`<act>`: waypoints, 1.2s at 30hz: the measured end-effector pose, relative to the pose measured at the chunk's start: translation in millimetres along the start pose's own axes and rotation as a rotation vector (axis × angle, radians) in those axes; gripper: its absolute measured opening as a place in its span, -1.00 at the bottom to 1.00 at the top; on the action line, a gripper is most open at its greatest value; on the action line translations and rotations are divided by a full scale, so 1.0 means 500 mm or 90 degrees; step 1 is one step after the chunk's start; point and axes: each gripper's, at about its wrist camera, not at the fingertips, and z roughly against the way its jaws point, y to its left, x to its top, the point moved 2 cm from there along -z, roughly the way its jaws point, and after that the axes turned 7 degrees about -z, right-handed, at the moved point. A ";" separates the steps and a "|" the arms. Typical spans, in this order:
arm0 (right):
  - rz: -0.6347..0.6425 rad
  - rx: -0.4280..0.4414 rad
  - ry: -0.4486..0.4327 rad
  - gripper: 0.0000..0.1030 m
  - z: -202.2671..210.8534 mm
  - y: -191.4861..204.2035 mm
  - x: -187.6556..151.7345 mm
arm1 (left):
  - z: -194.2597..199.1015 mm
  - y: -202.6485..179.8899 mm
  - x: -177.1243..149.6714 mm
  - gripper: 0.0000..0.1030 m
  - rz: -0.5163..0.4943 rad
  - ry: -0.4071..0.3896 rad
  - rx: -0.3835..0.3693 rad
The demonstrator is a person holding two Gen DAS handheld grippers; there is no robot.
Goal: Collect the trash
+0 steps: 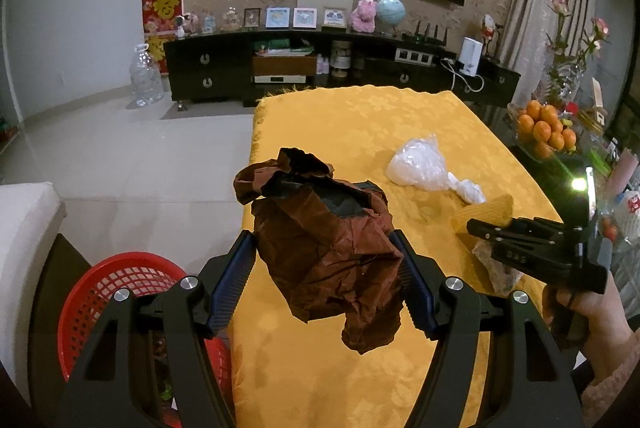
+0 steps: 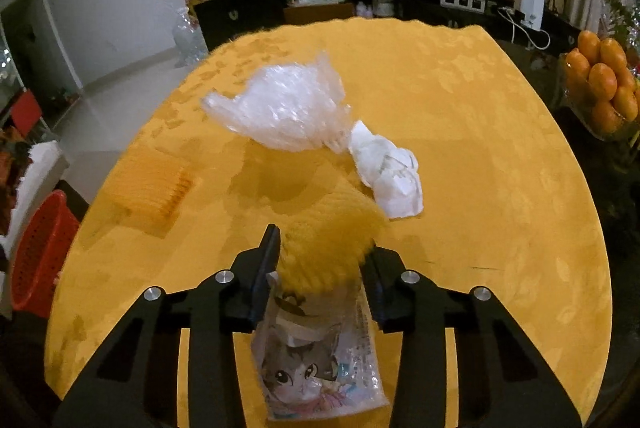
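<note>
On the yellow-clothed table (image 2: 500,155), at its near edge, the right tool (image 2: 322,256) has a printed wrapper (image 2: 320,356) with a cartoon cat between its jaws, and a hump of yellow cloth (image 2: 332,228) stands bunched up in the same gap. That is the likeliest trouble: if the pads have pinched the tablecloth along with the wrapper, lifting would drag the cloth and shift everything on it. Whether the pads truly press the wrapper, or only the cloth, I cannot tell.

Across to the left, the left tool (image 1: 324,268) is clamped on a crumpled brown paper bag (image 1: 320,240), held clear above the table. The bag is large and loose, with a flap hanging below the pads, so it could slip or snag on the way over.

Down at about 7 o'clock in the left wrist view sits the red basket (image 1: 120,292), beside the table and lower than its top. Something small and dark lies inside, too hidden to name. A drop from this height could miss its rim.

Still to collect, at 12 o'clock from the right tool: a clear plastic bag (image 2: 280,107) and, touching it, a crumpled white paper (image 2: 388,171). Well off at 2 o'clock, a glass bowl (image 2: 592,131) holds oranges (image 2: 600,79).
</note>
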 end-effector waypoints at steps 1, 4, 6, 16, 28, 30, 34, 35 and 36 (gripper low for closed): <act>0.001 0.004 -0.004 -0.27 0.006 0.005 0.000 | 0.001 0.001 0.001 0.28 0.001 0.000 0.001; 0.004 0.021 -0.020 -0.29 0.027 0.018 0.004 | 0.003 0.002 0.001 0.28 0.000 -0.002 0.002; 0.006 0.032 -0.031 -0.29 0.042 0.026 0.007 | 0.005 0.004 0.002 0.28 0.000 -0.004 0.003; 0.013 0.034 -0.040 -0.37 0.060 0.047 0.009 | 0.007 0.002 0.001 0.28 0.000 -0.006 0.001; -0.018 -0.067 -0.037 0.42 -0.007 -0.001 0.033 | 0.010 -0.003 0.002 0.28 0.003 -0.002 -0.003; -0.014 -0.079 -0.030 0.42 -0.024 -0.004 0.034 | 0.010 -0.003 0.002 0.28 0.004 -0.002 -0.004; -0.006 -0.079 -0.033 0.40 -0.045 -0.002 0.043 | 0.008 -0.003 -0.001 0.28 0.009 0.001 -0.005; -0.001 -0.079 -0.034 0.32 -0.048 0.000 0.045 | 0.008 -0.004 -0.002 0.28 0.009 0.001 -0.005; 0.005 -0.078 -0.032 0.21 -0.053 0.003 0.047 | 0.008 -0.004 -0.002 0.28 0.008 0.001 -0.005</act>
